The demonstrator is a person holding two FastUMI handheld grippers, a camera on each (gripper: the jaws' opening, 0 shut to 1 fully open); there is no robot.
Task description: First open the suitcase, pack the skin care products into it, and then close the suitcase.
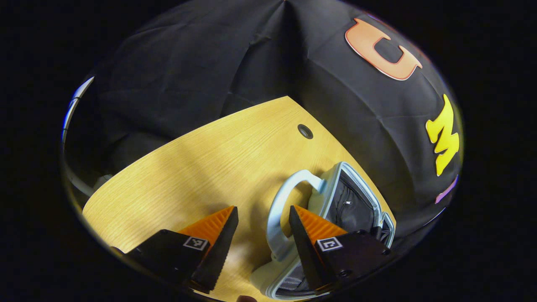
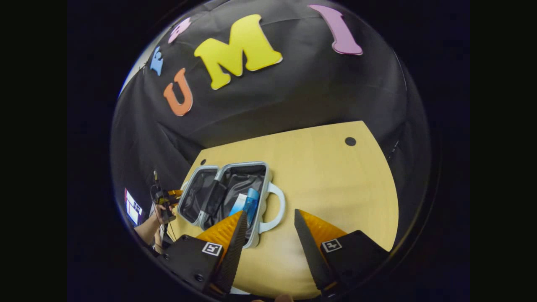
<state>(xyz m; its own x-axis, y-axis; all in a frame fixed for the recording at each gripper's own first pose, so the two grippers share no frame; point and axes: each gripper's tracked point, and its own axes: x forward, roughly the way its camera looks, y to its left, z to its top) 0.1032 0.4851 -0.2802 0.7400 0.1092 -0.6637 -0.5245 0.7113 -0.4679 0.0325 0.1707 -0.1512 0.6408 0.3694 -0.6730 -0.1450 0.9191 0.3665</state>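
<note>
On the worktop (image 2: 335, 176), the suitcase (image 2: 228, 167) lies wide open, both halves flat, and that's where I'm watching for trouble. My left gripper (image 1: 263, 218) has its jaws spread, gripping nothing, hovering right at the handle (image 1: 277, 209), with one finger on the handle's inner side against the shell. My right gripper (image 2: 268, 222) is released too, jaws apart and empty, set back over bare wood just beside the handle end.

The risk, as I judge it: if I close the lid now, the skin care tubes (image 2: 247, 205) could get in the way. They sit in the half nearest the handle, a pale one and a blue one side by side, and I can't tell whether they're lying flat or leaning on the wall. If they're propped up, the lid could pinch them or refuse to seat. The case looks light too, so a lopsided push from my left may skid it across the smooth top rather than fold it.

The case itself: pale blue-grey hard shell, dark fabric lining, a looped handle on the long side.
</note>
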